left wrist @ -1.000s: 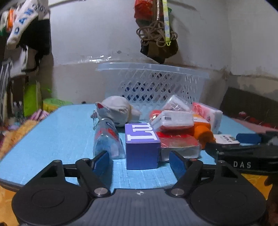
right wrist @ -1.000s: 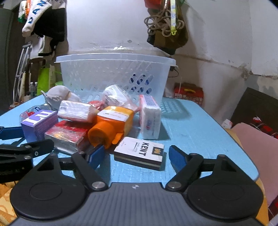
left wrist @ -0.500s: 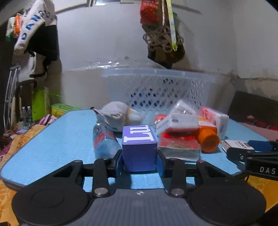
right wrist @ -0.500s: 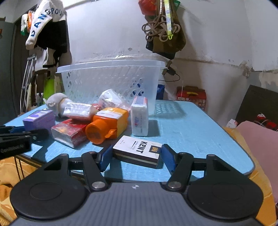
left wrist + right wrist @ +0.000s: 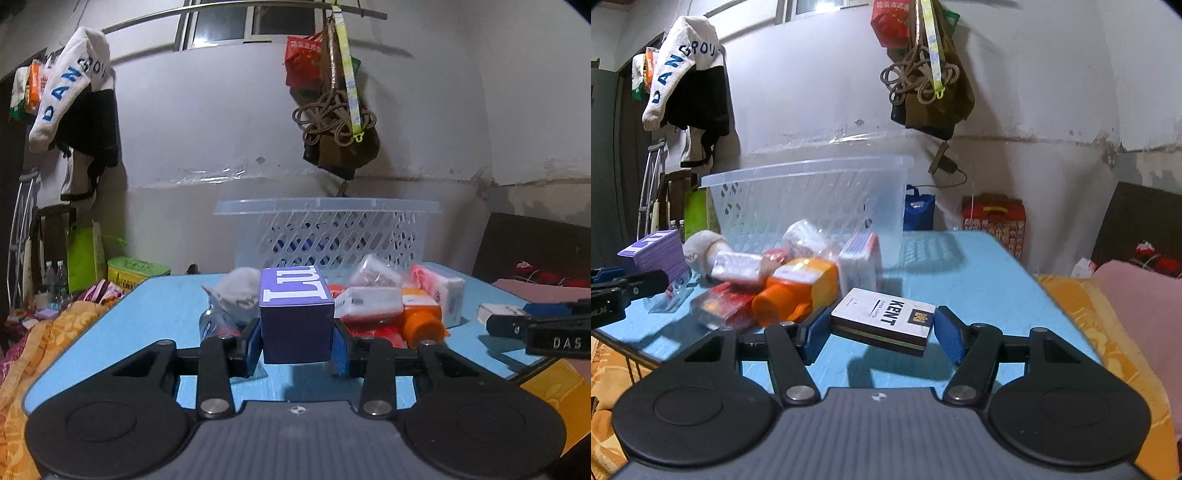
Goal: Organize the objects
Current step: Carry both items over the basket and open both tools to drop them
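My left gripper clamps the purple box — white "LU" on top; my right gripper pinches the "KENT" pack — both above the blue table.

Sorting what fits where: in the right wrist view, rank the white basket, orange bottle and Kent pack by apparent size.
1. White basket, clearly largest though farthest.
2 and 3. Orange bottle and Kent pack look alike; the pack sits nearer the camera, so unranked.

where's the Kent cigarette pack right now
In the right wrist view, the Kent pack sits clamped in the right gripper, raised above the blue table, beside the orange bottle.
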Tool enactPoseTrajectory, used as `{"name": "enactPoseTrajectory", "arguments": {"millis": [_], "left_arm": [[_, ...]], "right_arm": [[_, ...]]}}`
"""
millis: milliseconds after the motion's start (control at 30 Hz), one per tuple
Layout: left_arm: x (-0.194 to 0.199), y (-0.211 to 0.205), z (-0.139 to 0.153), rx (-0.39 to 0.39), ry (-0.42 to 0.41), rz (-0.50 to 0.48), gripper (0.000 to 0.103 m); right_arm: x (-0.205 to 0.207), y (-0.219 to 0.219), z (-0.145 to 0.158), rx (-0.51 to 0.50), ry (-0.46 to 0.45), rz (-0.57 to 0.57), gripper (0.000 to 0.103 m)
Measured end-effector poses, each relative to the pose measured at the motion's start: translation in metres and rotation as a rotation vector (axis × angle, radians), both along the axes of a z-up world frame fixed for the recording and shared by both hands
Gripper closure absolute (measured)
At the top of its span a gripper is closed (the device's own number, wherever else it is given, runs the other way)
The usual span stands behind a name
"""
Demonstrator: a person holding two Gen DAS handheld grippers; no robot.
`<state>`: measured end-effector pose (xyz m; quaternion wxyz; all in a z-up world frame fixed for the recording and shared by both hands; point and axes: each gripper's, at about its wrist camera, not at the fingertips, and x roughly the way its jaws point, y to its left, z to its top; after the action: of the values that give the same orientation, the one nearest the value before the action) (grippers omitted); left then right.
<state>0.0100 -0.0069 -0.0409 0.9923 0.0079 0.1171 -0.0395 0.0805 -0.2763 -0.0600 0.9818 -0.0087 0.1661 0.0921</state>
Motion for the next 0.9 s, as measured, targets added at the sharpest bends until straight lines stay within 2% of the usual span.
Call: {"name": "enactPoseTrajectory", "arguments": {"millis": [167,300,467,600,667,733,800,900], "left_arm": [[0.007,0.003,0.003,0.001,0.000,-0.012,0.060],[0.010,0.011,0.014,-0.040,-0.012,-0.026,0.060],[0.017,0.017,0.049,-0.039,-0.097,-0.031,0.060],[0.036,0.018,0.085,-0.019,-0.174,-0.041,0.060],[0.055,0.016,0.102,-0.011,-0.183,-0.053,0.060],[0.082,0.014,0.116,-0.009,-0.154,-0.077,0.060],[0.109,0.012,0.125,-0.008,-0.116,-0.098,0.060],[0.157,0.007,0.126,-0.003,-0.013,-0.118,0.060]], "right_arm": [[0.004,-0.004,0.013,-0.003,-0.022,0.000,0.038],[0.004,-0.003,0.031,-0.012,-0.066,0.007,0.038],[0.011,-0.005,0.073,-0.004,-0.160,0.038,0.038],[0.034,0.002,0.109,-0.016,-0.225,0.068,0.038],[0.058,0.009,0.125,-0.016,-0.208,0.102,0.038],[0.092,0.016,0.138,-0.005,-0.155,0.139,0.038],[0.118,0.026,0.141,-0.041,-0.121,0.144,0.038],[0.165,0.040,0.133,-0.107,-0.025,0.141,0.038]]}}
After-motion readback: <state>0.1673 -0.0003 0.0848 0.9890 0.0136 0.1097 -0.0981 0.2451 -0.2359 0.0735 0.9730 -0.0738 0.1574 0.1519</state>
